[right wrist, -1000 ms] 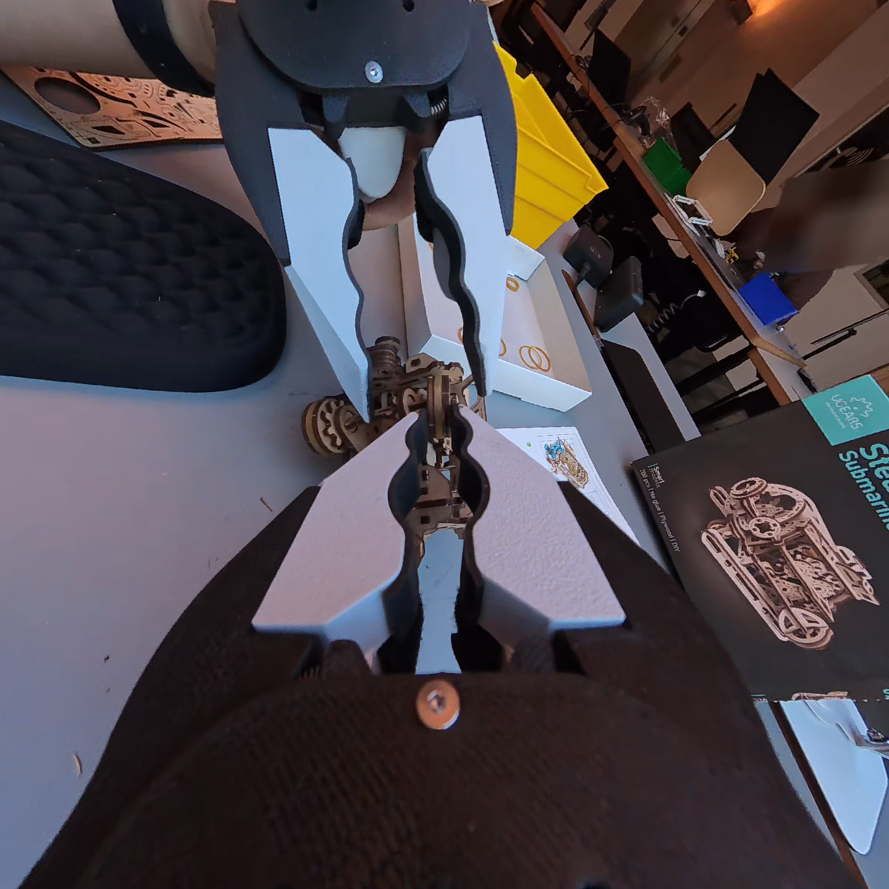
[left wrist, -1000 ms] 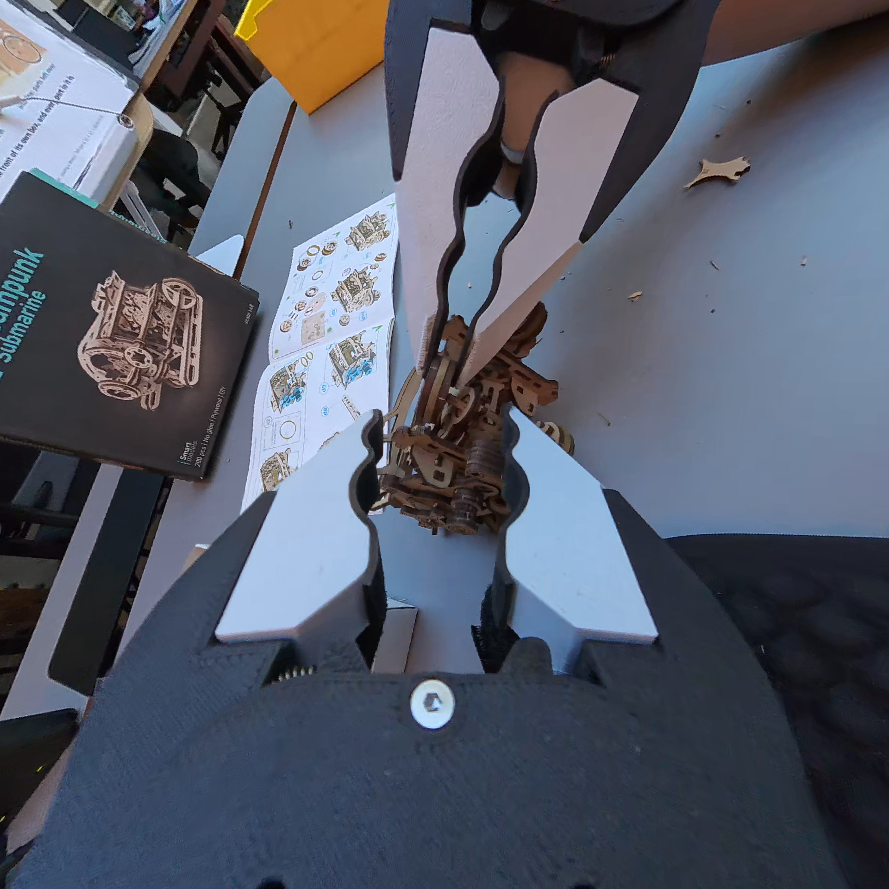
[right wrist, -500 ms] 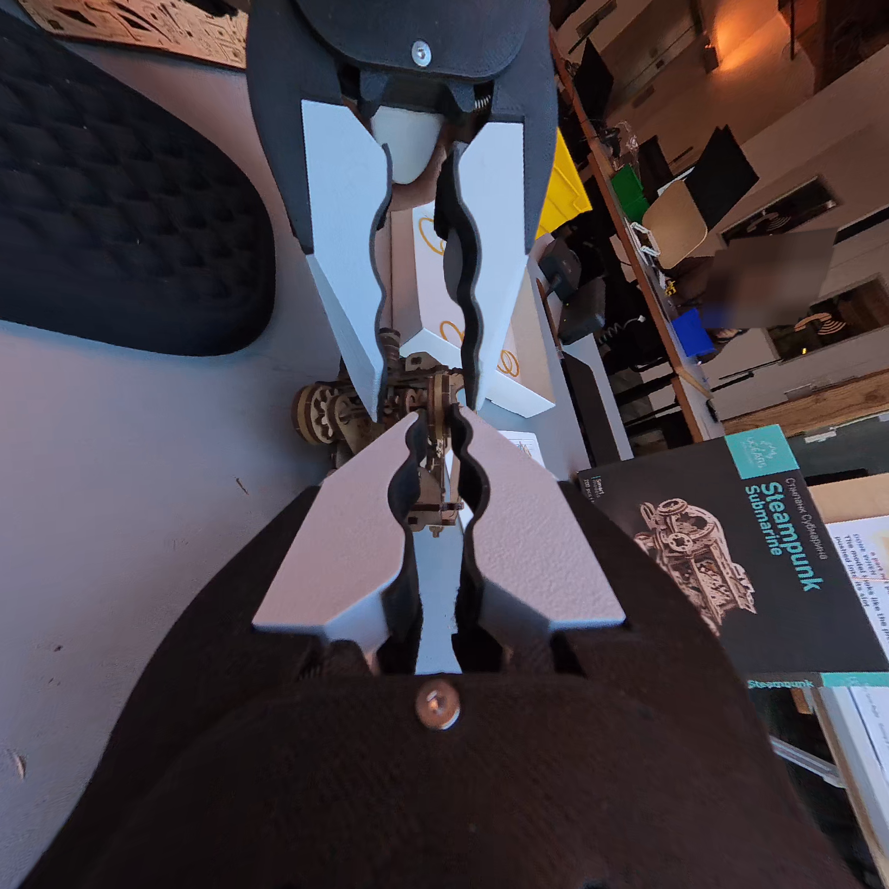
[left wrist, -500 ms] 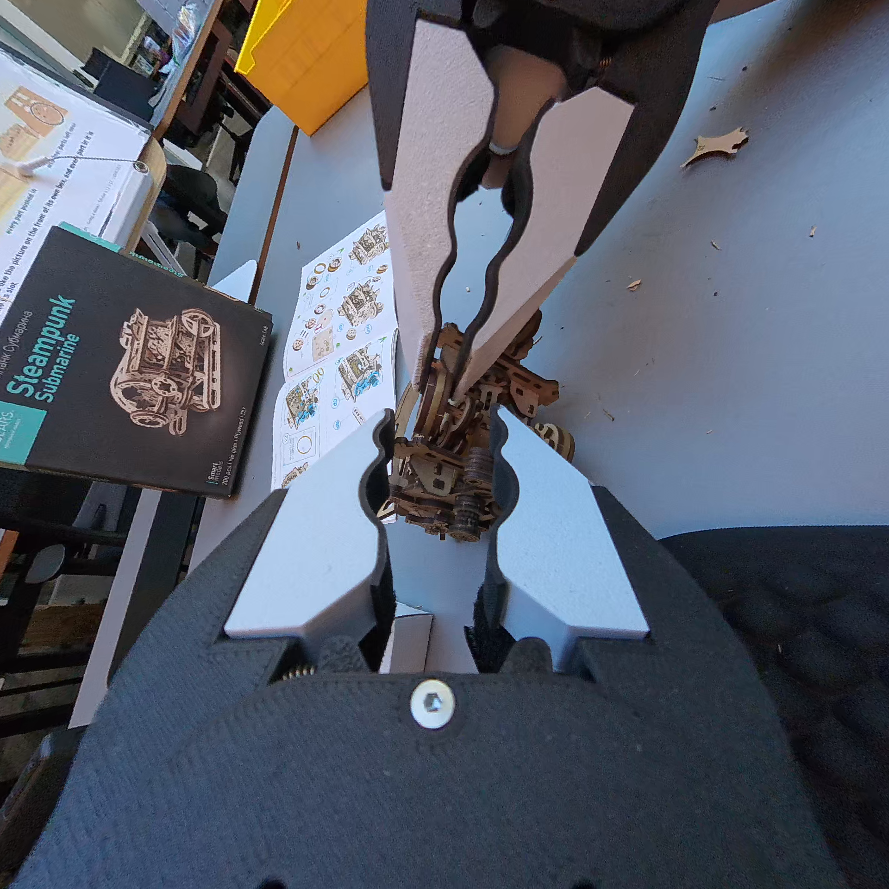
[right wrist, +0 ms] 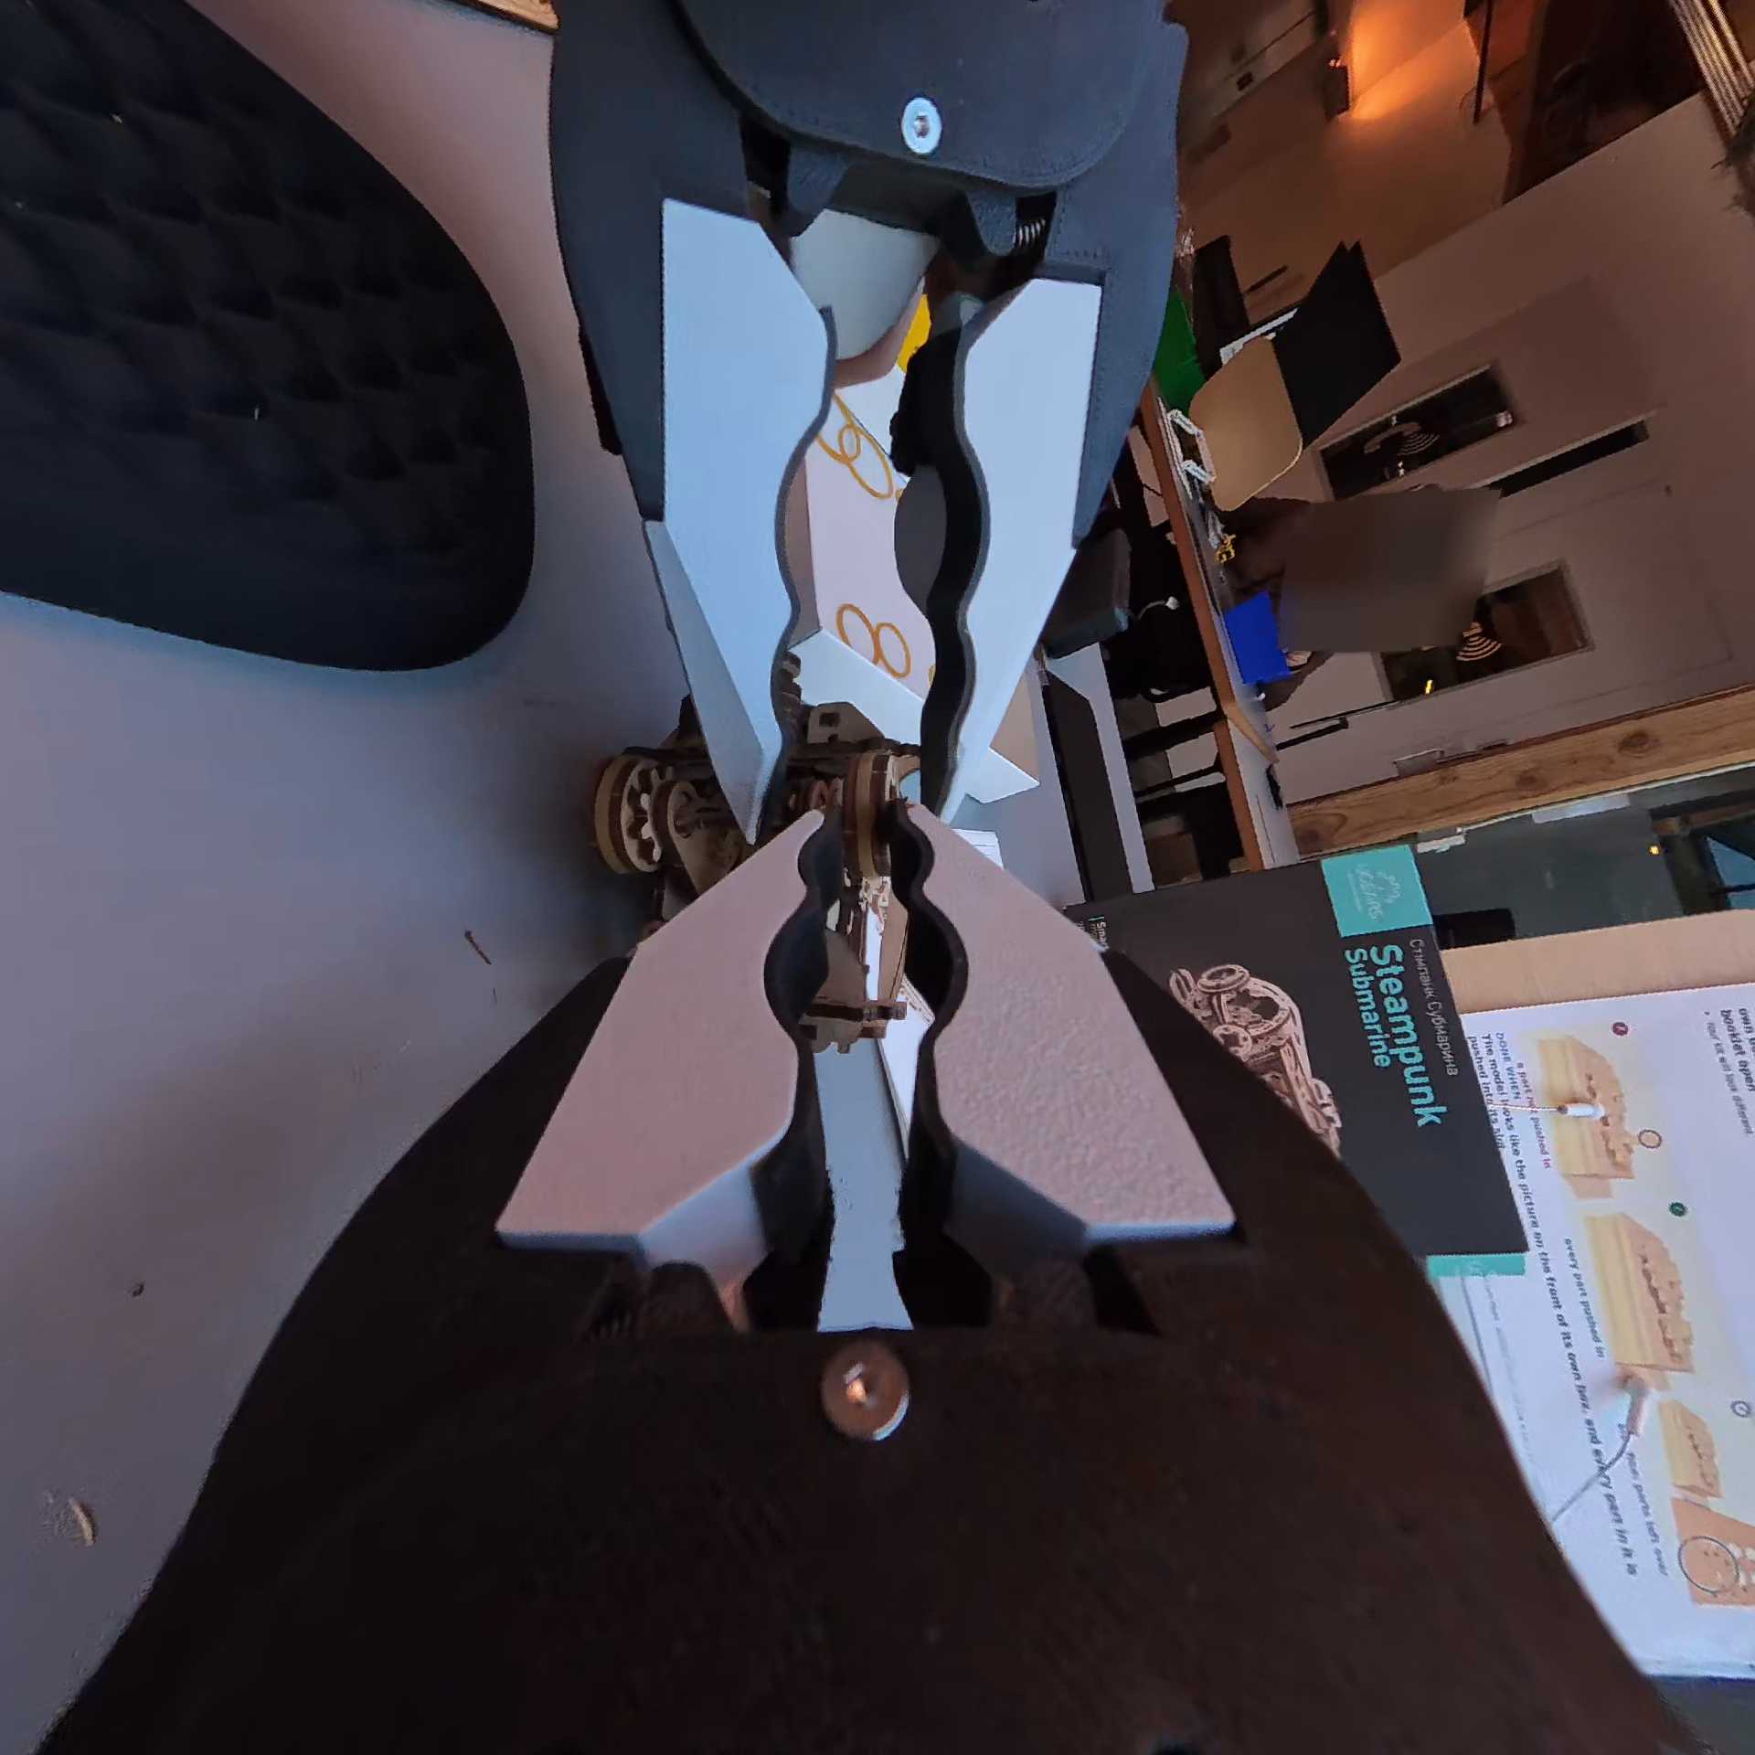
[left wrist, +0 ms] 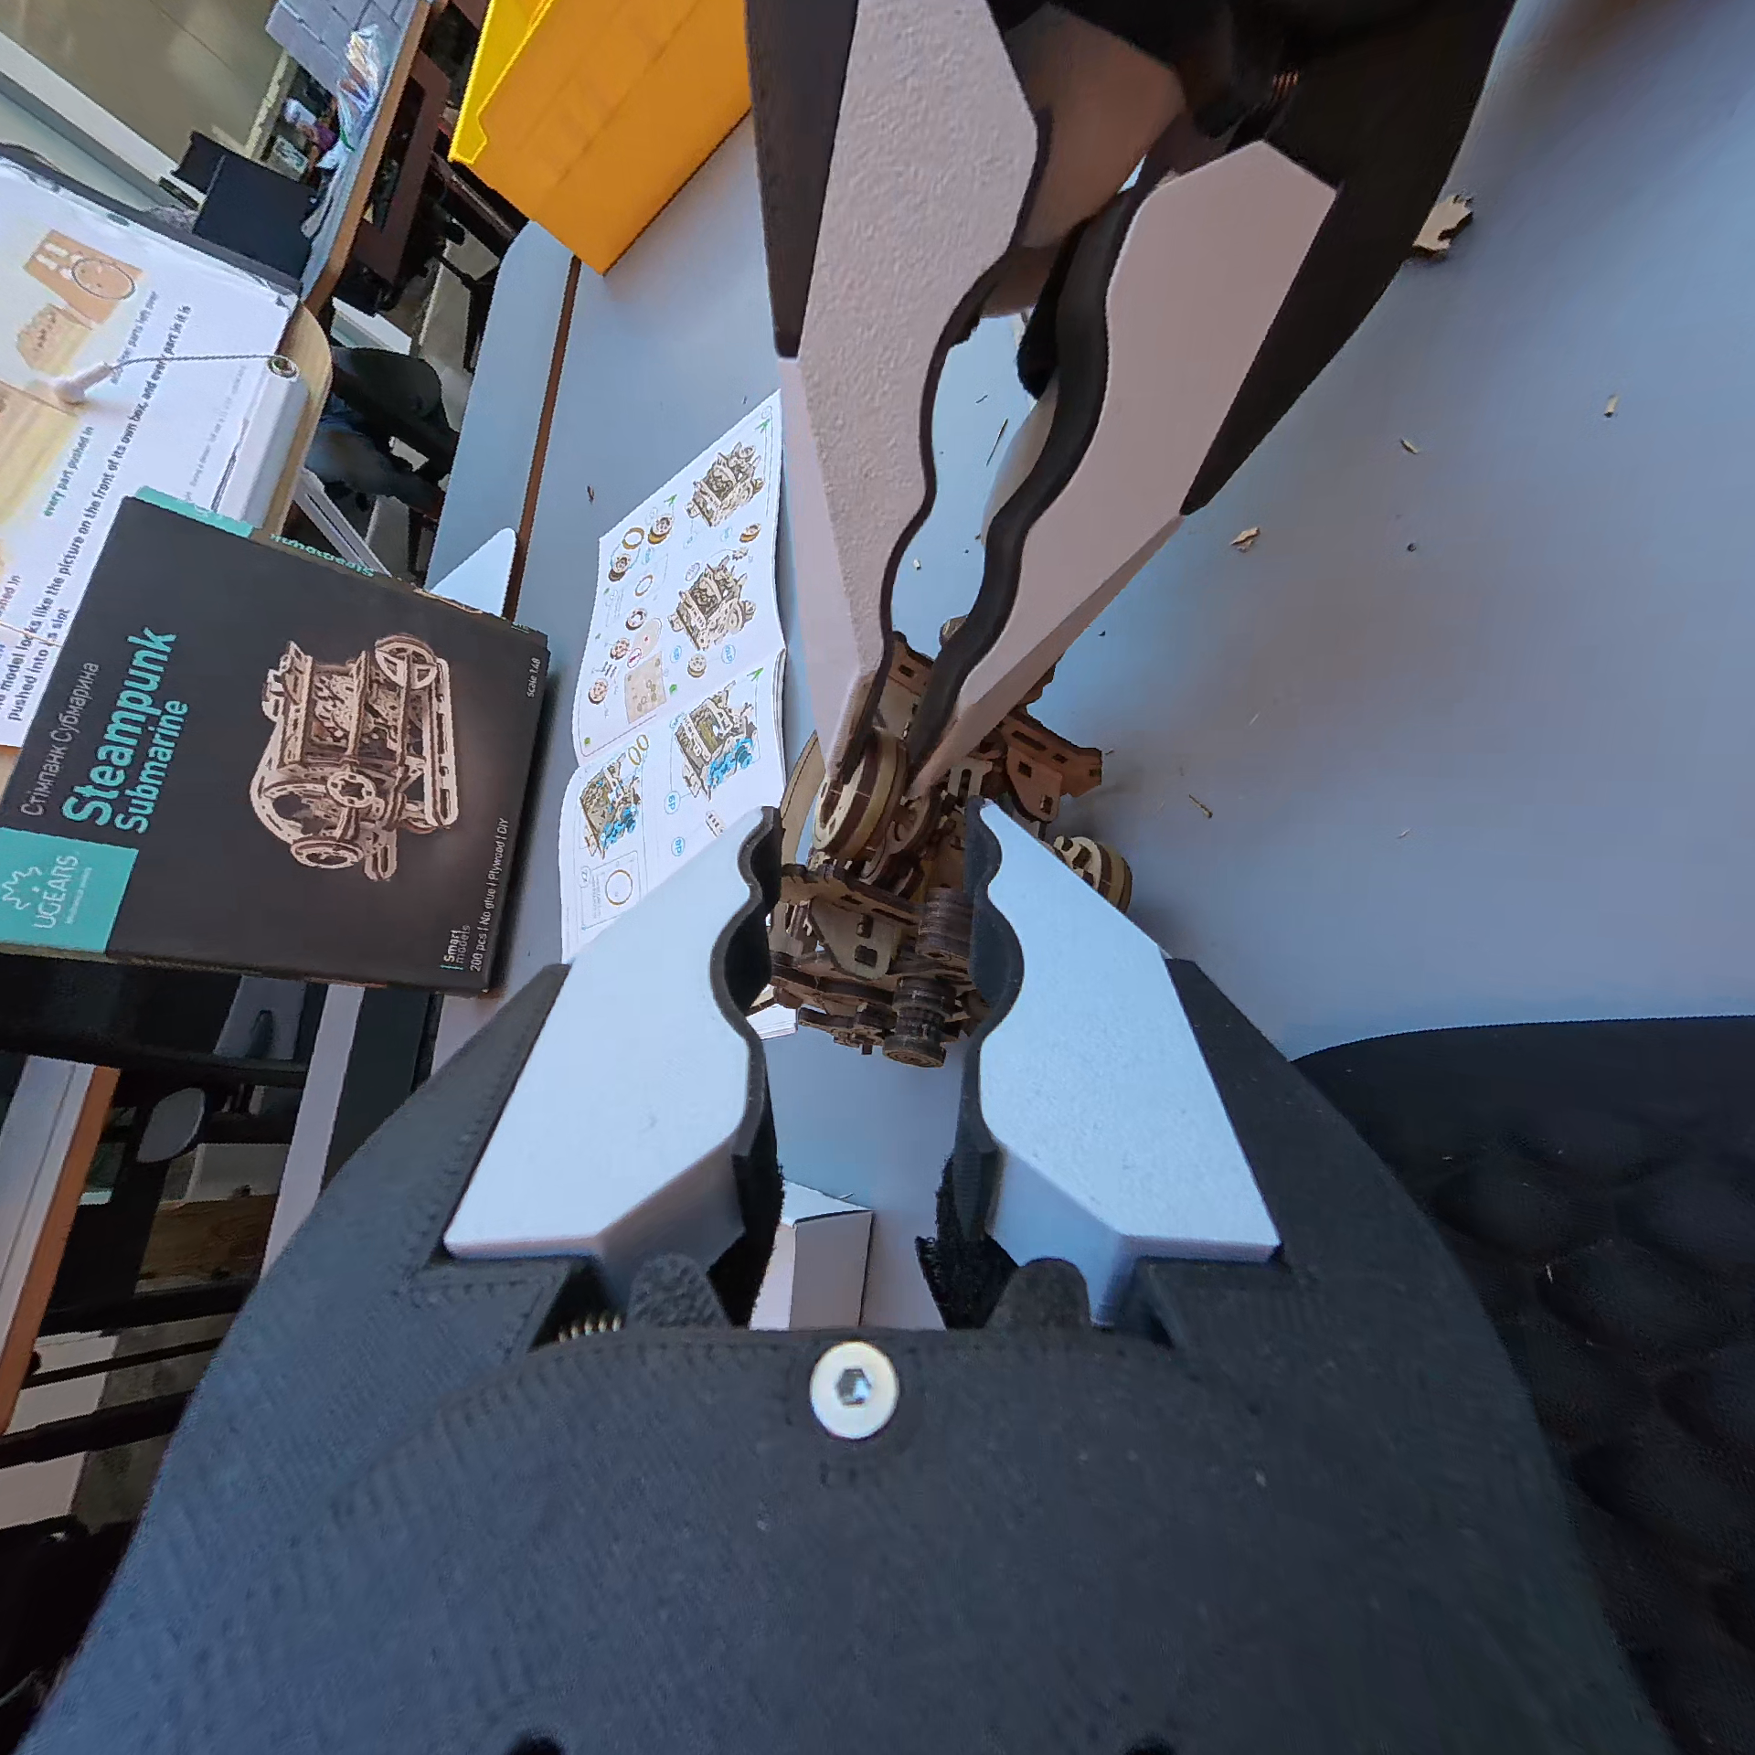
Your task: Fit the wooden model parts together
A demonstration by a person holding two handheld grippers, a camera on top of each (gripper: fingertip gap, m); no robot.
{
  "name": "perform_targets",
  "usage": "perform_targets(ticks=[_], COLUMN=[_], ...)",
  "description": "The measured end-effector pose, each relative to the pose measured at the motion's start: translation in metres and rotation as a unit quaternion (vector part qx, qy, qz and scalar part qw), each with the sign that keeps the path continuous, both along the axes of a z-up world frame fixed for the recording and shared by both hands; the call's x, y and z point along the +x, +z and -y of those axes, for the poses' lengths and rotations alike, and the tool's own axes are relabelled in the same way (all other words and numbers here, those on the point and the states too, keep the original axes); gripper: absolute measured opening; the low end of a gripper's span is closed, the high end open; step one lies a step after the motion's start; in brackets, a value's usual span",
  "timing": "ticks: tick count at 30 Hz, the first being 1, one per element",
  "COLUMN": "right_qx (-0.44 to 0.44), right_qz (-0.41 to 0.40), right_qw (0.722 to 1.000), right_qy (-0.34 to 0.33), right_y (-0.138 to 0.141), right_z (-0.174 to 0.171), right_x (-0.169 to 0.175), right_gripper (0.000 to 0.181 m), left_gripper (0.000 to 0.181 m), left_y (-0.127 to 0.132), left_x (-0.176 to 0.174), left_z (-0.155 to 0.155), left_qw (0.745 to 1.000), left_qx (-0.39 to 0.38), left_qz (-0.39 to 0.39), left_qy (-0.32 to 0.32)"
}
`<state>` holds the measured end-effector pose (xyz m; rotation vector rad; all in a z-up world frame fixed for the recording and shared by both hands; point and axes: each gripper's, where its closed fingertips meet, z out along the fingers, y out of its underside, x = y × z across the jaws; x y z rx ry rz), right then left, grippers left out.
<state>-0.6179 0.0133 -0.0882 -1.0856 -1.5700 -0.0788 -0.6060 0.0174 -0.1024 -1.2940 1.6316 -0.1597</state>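
Both tools have drawn closer together over the last second, and the right one now reaches nearer to the left wrist camera, its tips lower on the model. On the grey tabletop [left wrist: 1424,760] lie a black padded mat [left wrist: 1567,1235], a dark kit box [left wrist: 285,760] and an open instruction booklet [left wrist: 684,684] at the left, with wood chips scattered at the far right. Between the two tools stands the wooden model [left wrist: 883,940], a dense cluster of gears and frames that looks largely assembled, resting on the tabletop beside the booklet. The left tool [left wrist: 869,855] is partly spread, its two fingers bracketing the model's body on either side to steady it; whether they press on it I cannot tell. The right tool [right wrist: 858,826] is nearly pressed together, pinching a small round wooden wheel [left wrist: 859,793] at the model's top. Judging by this, the wheel is being seated onto the model and is probably not yet fully home; pushing it in remains, and further parts may follow.
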Motion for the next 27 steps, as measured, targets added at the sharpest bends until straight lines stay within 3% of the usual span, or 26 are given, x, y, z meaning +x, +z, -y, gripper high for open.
perform_targets(ticks=[14, 27], right_qx=[0.087, 0.161], right_qz=[0.033, 0.046], right_qw=[0.996, 0.986], right_qy=[-0.004, 0.018], right_y=[-0.001, -0.008], right_z=[0.009, 0.017], right_x=[0.003, -0.003], right_gripper=[0.009, 0.009], left_gripper=[0.036, 0.036], left_y=[-0.001, -0.003], left_x=[0.002, -0.005], left_z=[0.002, 0.015], left_qw=[0.998, 0.993], left_qx=[0.051, 0.105], left_qz=[-0.021, 0.042], left_qy=[-0.004, 0.018])
